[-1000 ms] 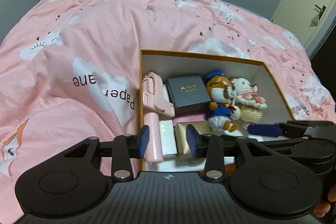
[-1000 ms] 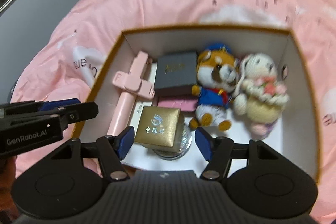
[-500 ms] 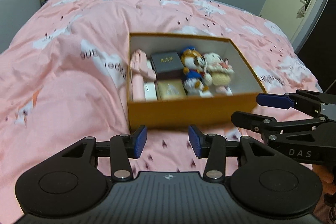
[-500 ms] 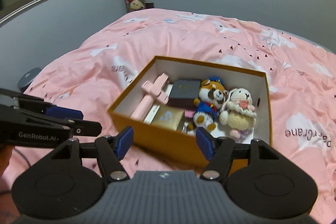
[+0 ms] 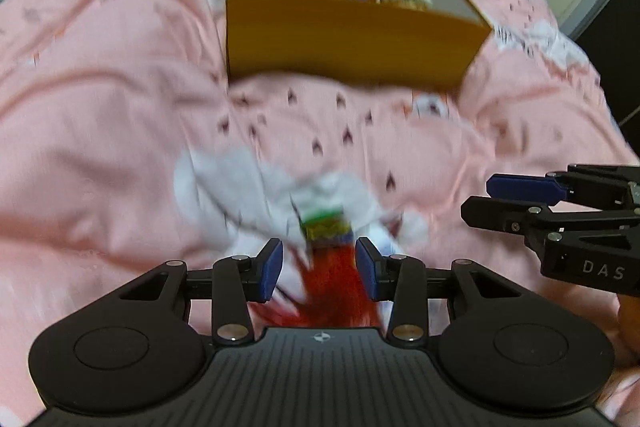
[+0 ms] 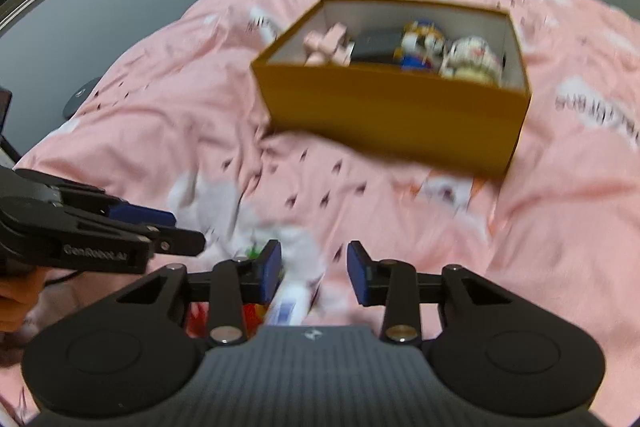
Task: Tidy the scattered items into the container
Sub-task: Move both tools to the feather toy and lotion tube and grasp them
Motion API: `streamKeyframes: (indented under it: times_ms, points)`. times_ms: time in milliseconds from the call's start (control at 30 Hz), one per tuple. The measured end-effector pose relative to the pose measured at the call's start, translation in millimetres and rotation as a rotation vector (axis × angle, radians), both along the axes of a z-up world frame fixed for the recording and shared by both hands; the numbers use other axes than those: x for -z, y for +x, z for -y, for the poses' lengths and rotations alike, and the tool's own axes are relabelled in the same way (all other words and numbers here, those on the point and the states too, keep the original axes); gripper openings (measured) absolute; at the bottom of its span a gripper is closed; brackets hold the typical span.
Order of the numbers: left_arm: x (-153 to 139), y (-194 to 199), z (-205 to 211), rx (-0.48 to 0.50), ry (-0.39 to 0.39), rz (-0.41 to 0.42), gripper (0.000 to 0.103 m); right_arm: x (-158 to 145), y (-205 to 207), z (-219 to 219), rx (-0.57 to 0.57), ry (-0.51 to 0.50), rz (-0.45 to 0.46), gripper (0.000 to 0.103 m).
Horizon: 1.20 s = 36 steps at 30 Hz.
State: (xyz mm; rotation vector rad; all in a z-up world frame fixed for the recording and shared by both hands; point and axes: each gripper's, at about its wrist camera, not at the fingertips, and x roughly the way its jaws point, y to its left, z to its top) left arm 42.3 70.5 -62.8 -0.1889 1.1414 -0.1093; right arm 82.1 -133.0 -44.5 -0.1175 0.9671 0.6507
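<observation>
Left tool point(image 5: 318, 269) agape astride red packet point(image 5: 336, 291), right tool point(image 6: 313, 277) narrowing, empty (blurred): hasty closing could snag quilt point(image 5: 120, 107).

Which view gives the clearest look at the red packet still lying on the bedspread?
The left wrist view: the red packet with its green and yellow end lies between the open left gripper fingers, blurred but mostly in view. In the right wrist view only red slivers show behind the right gripper, beside a white tube.

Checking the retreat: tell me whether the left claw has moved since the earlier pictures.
Yes. The left claw has pulled back from over the orange box, toward the bed's near side; the box now lies well ahead.
</observation>
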Motion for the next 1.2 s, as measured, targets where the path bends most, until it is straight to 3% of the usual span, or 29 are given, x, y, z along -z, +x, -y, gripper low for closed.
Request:
streamKeyframes:
  times_ms: [167,300,600,733,767,1000,1100,1200]
  points:
    - [20.8,-16.6,6.0,0.009,-0.002,-0.067,0.046,21.9,-19.8,5.7,-0.017,-0.022,-0.117,0.041]
    - [23.4,-22.3,8.7,0.036,-0.012,-0.059,0.053,36.1,-26.1,15.9,0.003,-0.017,-0.204,0.041]
    - [47.4,-17.6,30.7,0.123,0.087,-0.099,0.058,65.8,-25.7,20.4,0.015,-0.008,-0.369,0.039]
    - [55.6,-15.7,34.4,0.149,0.116,-0.099,0.058,78.7,-19.3,21.9,0.015,0.014,-0.43,0.032]
    - [57.2,-15.1,34.3,0.152,0.112,-0.101,0.056,80.9,-18.1,21.6,0.012,0.019,-0.439,0.03]
    - [62.8,-12.4,32.6,0.149,0.095,-0.085,0.017,88.4,-10.9,21.5,0.006,0.064,-0.467,0.013]
    - [56.9,-14.0,32.3,0.148,0.091,-0.046,0.006,78.5,-11.0,19.9,-0.015,0.067,-0.411,0.005]
    - [46.4,-16.0,29.2,0.136,0.073,0.023,0.003,61.4,-14.9,16.8,-0.037,0.08,-0.313,0.003]
